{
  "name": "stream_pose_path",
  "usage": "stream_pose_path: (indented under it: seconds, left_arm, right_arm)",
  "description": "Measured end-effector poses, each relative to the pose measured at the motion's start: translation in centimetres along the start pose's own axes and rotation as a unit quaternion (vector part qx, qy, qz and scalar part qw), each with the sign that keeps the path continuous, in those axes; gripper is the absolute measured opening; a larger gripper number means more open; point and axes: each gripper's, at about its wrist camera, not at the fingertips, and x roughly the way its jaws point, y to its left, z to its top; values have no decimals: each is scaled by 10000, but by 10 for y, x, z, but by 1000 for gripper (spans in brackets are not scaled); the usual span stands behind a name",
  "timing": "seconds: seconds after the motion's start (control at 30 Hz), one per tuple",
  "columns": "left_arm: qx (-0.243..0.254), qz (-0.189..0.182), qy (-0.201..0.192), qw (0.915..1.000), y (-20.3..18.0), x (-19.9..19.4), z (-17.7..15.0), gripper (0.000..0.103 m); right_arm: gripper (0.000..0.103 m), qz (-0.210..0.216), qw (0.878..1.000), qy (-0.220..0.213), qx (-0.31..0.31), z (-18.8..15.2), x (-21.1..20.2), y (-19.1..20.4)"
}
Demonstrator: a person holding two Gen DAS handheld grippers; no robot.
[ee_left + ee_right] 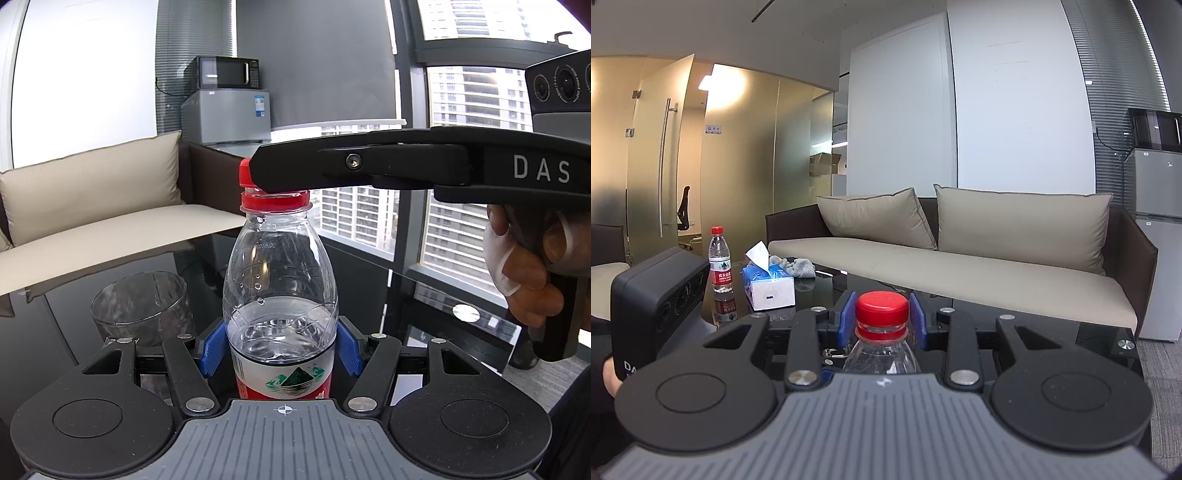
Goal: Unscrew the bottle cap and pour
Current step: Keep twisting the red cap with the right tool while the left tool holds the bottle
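A clear plastic water bottle (280, 280) with a red and white label stands upright on the dark glass table, about half full. My left gripper (280, 347) is shut on its body, blue pads on both sides. Its red cap (882, 308) is on the neck. My right gripper (882, 317) comes in from the right at cap height and is shut on the cap (245, 173), blue pads touching both sides. An empty clear glass (142, 306) stands on the table just left of the bottle.
A second water bottle (720, 262), a blue tissue box (768, 284) and a grey cloth (801, 267) are on the table (1052, 332) at the far left. A beige sofa (960, 266) runs behind the table. A small fridge with a microwave (225, 107) stands beyond.
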Motion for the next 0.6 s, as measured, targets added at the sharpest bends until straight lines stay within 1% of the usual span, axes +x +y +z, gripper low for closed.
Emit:
stream_pose_path:
  seconds: [0.17, 0.3, 0.47, 0.6]
  left_arm:
    - [9, -8, 11, 10000, 1, 0, 0, 58]
    - [12, -9, 13, 10000, 1, 0, 0, 58]
    - [12, -9, 15, 10000, 1, 0, 0, 58]
    - [13, -7, 11, 10000, 1, -1, 0, 58]
  right_arm:
    - [34, 16, 10000, -31, 43, -1, -5, -2]
    - [38, 6, 9998, -96, 178, -2, -12, -6]
    - [40, 1, 9994, -192, 304, -1, -18, -9]
    - [46, 49, 9994, -163, 284, -2, -15, -7]
